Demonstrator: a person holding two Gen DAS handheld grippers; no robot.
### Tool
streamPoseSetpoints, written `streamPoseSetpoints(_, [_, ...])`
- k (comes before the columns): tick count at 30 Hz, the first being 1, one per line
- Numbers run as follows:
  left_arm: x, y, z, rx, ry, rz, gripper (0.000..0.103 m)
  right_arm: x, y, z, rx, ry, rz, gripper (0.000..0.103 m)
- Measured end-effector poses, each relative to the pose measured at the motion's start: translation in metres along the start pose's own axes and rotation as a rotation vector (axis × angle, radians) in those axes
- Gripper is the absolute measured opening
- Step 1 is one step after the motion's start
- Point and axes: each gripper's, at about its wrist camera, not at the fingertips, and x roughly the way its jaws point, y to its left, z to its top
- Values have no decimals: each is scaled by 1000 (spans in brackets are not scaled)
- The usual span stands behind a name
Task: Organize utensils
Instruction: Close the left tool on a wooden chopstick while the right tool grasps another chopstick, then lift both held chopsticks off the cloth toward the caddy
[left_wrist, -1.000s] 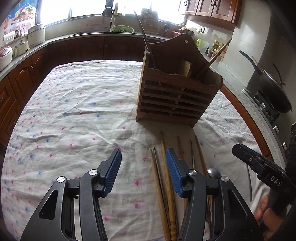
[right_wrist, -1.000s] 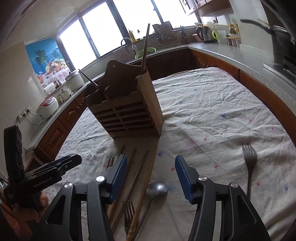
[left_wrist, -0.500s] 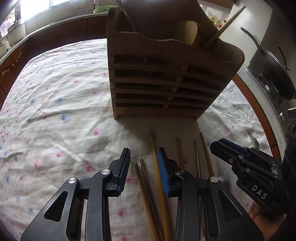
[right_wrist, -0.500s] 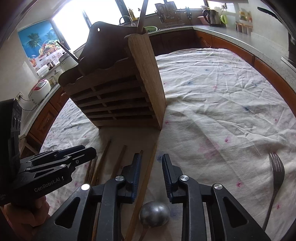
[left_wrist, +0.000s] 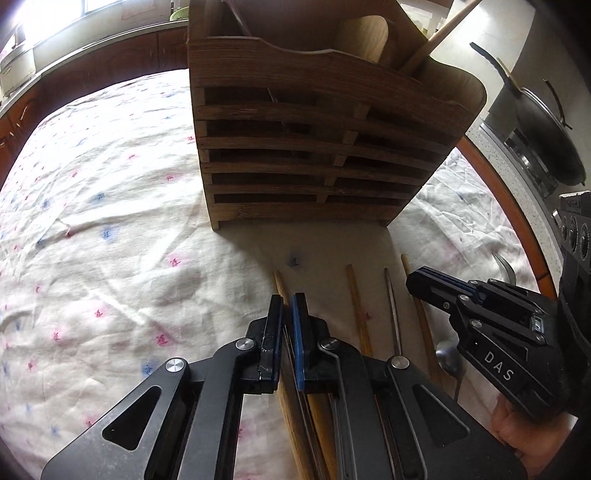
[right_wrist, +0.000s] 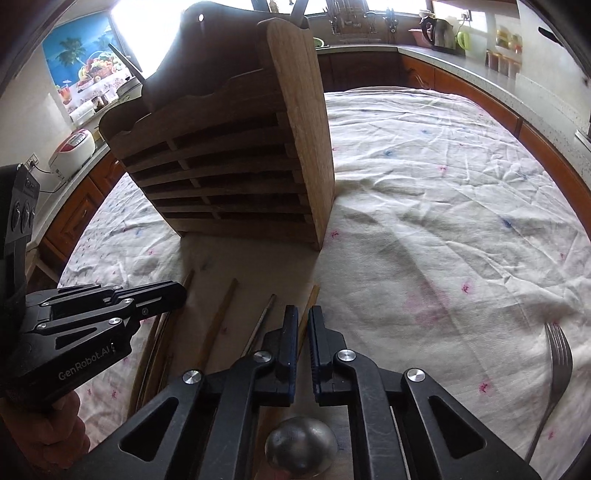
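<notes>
Pinching a chopstick in each gripper: we are seeing the left gripper (left_wrist: 287, 301) with its blue pads pressed together on the leftmost wooden chopstick (left_wrist: 277, 277), whose tip is poking out just ahead of the fingertips, and the right gripper (right_wrist: 303, 312) clamped the same way on the rightmost wooden chopstick (right_wrist: 313, 291) of the row. Both tools are pointing steeply down at the cloth. Between the two gripped sticks we are seeing more chopsticks lying roughly parallel on the tablecloth (left_wrist: 110, 229): another wooden one (left_wrist: 356, 295), a thin metal one (left_wrist: 392, 295) and a further wooden one (left_wrist: 417, 302). A metal spoon (right_wrist: 300, 448) is lying bowl-up right under the right gripper's body, and a metal fork (right_wrist: 557, 354) is lying well apart to the right, tines pointing away from us. Just beyond the chopstick tips the slatted wooden utensil holder (left_wrist: 314, 147) is standing upright on the cloth, already holding a wooden spatula (left_wrist: 365, 37) and a long wooden handle (left_wrist: 443, 33) in its right compartment and a dark thin utensil in its left. We are holding each gripper by hand; part of a hand (right_wrist: 55, 424) is showing under the left tool. Counter and a wok (left_wrist: 546, 122) are sitting off to the right.
</notes>
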Motion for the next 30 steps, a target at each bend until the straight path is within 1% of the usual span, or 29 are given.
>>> streamPoseSetpoints(2, [1,1,2,-7,10,-4,6,2,-1,1,-1,3,2,6])
streamPoseSetpoints(5, [3,-1,6,7,17,14,7,5,0,4,-1,0,6,7])
streamPoseSetpoints(9, [8,-11,10,42,7,38,6,7,-1,7,-2,-6,15,7])
streamPoseSetpoints(13, [7,-13,10,44,-11,35,6,6,-3,6,33,-17,37,6])
streamPoseSetpoints(15, [-3,-8,7,31,-38,20,6,1,-6,5,58,-26,63,5])
streamPoseSetpoints(17, [-18,-4,6,20,-78,10,5,-8,-5,3,63,-47,70,5])
streamPoseSetpoints(22, [-65,11,0,-17,-170,-16,5,-40,0,4,68,-107,119,4])
streamPoseSetpoints(26, [-102,18,-14,-39,-232,-33,5,-66,6,6,58,-158,137,4])
streamPoseSetpoints(30, [-132,23,-29,-57,-277,-49,5,-90,11,4,46,-201,164,3])
